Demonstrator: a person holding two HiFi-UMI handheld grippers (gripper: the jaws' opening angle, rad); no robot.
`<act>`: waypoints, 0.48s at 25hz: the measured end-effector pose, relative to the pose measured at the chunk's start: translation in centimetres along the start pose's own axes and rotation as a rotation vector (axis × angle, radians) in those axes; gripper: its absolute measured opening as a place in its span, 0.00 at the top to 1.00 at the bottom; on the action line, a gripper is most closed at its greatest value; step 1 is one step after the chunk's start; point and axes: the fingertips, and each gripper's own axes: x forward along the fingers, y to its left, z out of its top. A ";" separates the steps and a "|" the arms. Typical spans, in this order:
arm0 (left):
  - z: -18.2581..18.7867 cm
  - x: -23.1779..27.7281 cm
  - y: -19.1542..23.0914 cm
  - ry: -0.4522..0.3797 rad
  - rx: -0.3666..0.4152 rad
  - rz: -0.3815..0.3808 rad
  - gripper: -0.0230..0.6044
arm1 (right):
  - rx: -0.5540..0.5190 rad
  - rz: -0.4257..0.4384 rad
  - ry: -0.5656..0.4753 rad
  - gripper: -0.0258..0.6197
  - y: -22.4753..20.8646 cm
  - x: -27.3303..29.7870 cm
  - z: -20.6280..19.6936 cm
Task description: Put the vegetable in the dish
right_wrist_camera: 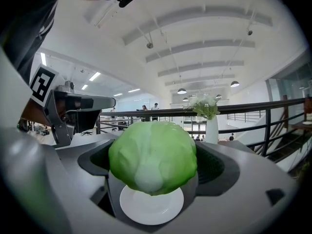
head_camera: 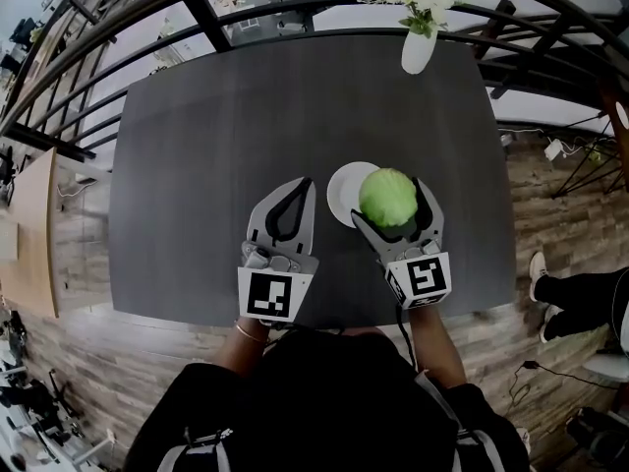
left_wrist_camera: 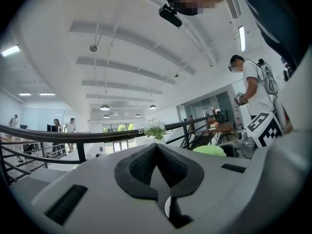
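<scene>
A round green cabbage (head_camera: 387, 197) is clamped between the jaws of my right gripper (head_camera: 395, 205), held just above the right side of a small white dish (head_camera: 341, 191) on the dark table. In the right gripper view the cabbage (right_wrist_camera: 153, 157) hangs over the white dish (right_wrist_camera: 151, 205), which shows below it. My left gripper (head_camera: 291, 197) rests to the left of the dish, jaws shut with nothing between them. In the left gripper view the left gripper (left_wrist_camera: 157, 149) shows its black pads (left_wrist_camera: 138, 166) meeting at the tip.
A white vase (head_camera: 419, 49) with white flowers stands at the table's far edge. The dark table (head_camera: 216, 146) sits beside black railings (head_camera: 98, 57). A person's foot (head_camera: 539, 273) is on the wooden floor at the right.
</scene>
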 end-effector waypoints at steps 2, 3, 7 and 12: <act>-0.2 0.0 0.1 0.007 0.001 0.000 0.96 | 0.008 0.001 0.006 0.18 0.0 0.3 -0.4; -0.3 0.0 0.2 0.010 0.002 0.000 0.96 | 0.012 0.002 0.008 0.18 0.1 0.4 -0.5; -0.6 0.2 0.5 0.013 0.007 0.004 0.96 | 0.019 0.007 0.017 0.18 0.1 0.9 -1.2; -1.0 0.3 0.9 0.029 0.007 0.008 0.96 | 0.024 0.015 0.034 0.18 0.2 1.6 -2.1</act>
